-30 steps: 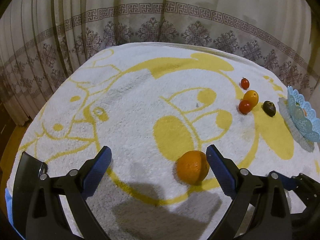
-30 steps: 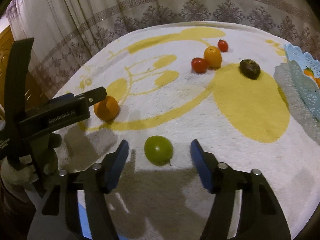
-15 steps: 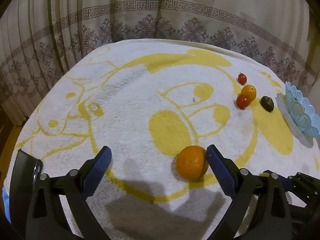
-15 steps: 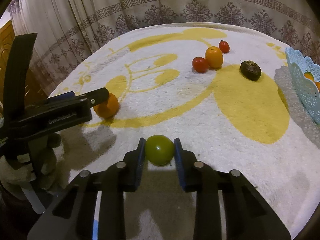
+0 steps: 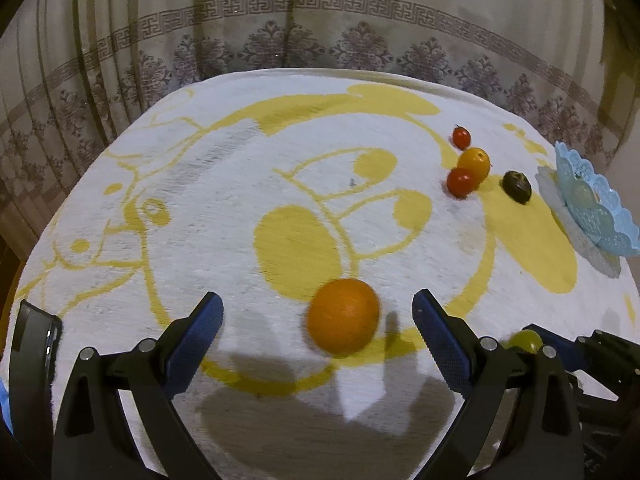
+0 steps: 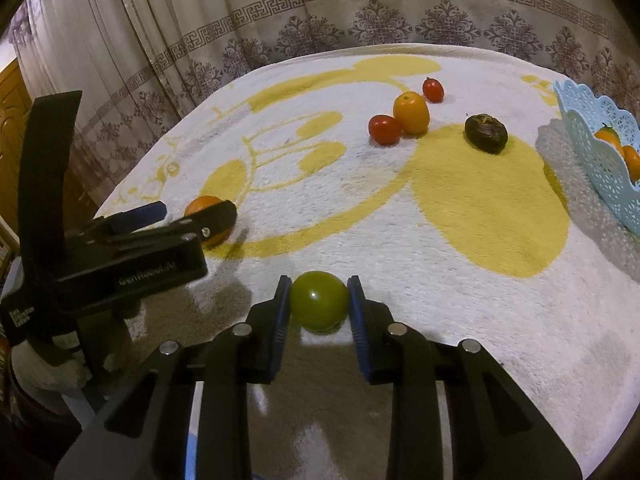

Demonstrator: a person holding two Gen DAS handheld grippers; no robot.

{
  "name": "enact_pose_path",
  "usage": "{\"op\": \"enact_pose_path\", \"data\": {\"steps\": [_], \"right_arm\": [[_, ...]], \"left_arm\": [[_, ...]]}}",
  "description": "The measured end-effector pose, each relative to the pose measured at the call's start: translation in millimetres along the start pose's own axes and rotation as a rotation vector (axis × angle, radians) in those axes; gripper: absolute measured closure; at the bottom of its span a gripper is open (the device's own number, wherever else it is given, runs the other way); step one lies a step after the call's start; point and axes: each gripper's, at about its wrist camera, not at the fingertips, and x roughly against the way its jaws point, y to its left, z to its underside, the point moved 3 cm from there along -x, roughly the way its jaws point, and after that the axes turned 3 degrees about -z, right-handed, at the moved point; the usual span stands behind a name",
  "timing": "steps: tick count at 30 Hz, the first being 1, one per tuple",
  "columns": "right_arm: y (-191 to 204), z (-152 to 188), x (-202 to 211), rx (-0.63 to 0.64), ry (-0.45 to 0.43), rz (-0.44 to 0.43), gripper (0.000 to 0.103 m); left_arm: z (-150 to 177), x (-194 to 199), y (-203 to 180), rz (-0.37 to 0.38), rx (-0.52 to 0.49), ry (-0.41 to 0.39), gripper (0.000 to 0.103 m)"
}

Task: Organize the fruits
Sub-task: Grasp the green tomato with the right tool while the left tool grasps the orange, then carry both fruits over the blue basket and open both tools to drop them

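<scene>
The right gripper had its jaws clenched on the green fruit, which sat low over the towel-covered desk, pads pressing its two sides at about its widest part. The left gripper stood with jaws spread wide around the orange, neither pad touching it; the orange rested on the towel between them, nearer the pad on the view's right. Both fruits looked smooth, round and firm, likely light, and prone to roll or squirt out if pinched off-centre, so a hold across the middle seemed best, and gentle enough not to bruise. The blue basket, already holding some orange fruit, stood at the far right edge, well apart from both grippers.
</scene>
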Motion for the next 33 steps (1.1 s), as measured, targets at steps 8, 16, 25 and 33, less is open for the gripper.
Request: {"op": "enact_pose_path", "data": {"steps": [8,16,25,33], "right_arm": [[-2,-2,4,-0.010,-0.010,-0.004,0.074],[-4,-2,9,-0.017,-0.023,-0.006,0.074],[-16,-10,23,-0.051,-0.073,0.010,0.074],[-26,-7,27,-0.067,-0.071,0.005,0.074]], "left_arm": [[3,-11,-2,0.016,0.000,0.032,0.030],[2,-6,-2,0.036,-0.002,0.019,0.065],[1,2,-14,0.045,-0.028,0.013,0.065],[-6,11,-23,0.045,-0.049,-0.009,0.065]]}}
